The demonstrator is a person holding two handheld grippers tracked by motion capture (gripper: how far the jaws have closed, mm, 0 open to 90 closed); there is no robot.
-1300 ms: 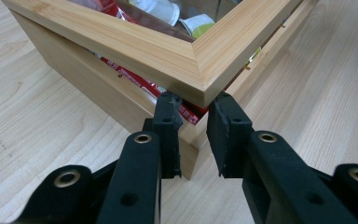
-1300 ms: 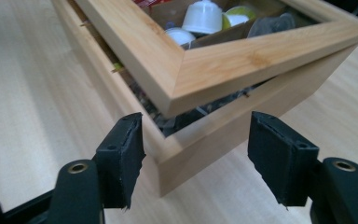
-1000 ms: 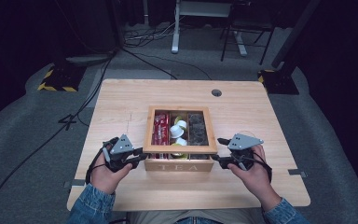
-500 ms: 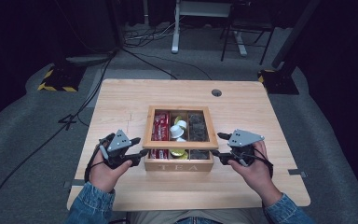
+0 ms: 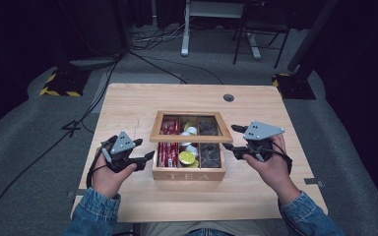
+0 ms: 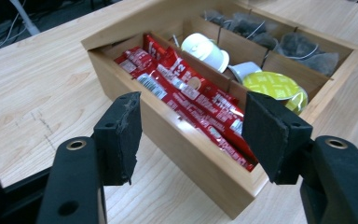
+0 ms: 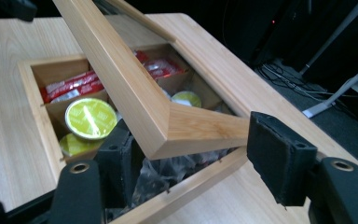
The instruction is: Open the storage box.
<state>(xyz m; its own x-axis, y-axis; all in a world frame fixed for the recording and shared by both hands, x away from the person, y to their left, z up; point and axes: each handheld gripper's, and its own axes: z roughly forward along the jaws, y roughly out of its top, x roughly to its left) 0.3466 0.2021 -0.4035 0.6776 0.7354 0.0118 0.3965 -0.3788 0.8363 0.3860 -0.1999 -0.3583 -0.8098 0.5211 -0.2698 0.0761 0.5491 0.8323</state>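
A: Lifting the lid (image 7: 168,126) of the tea box (image 5: 189,173) at table centre; right gripper (image 7: 191,163) jaws spread, lower one under the lid's corner.

B: Left gripper (image 6: 191,135) spread beside the box wall. Probably brace it, raise slowly.

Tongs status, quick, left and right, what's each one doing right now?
Left tongs: open, holding nothing, beside the tea box.
Right tongs: open, straddling the raised lid corner, not clamped.

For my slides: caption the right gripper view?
Open right claw straddles the raised lid corner of a wooden tea box.
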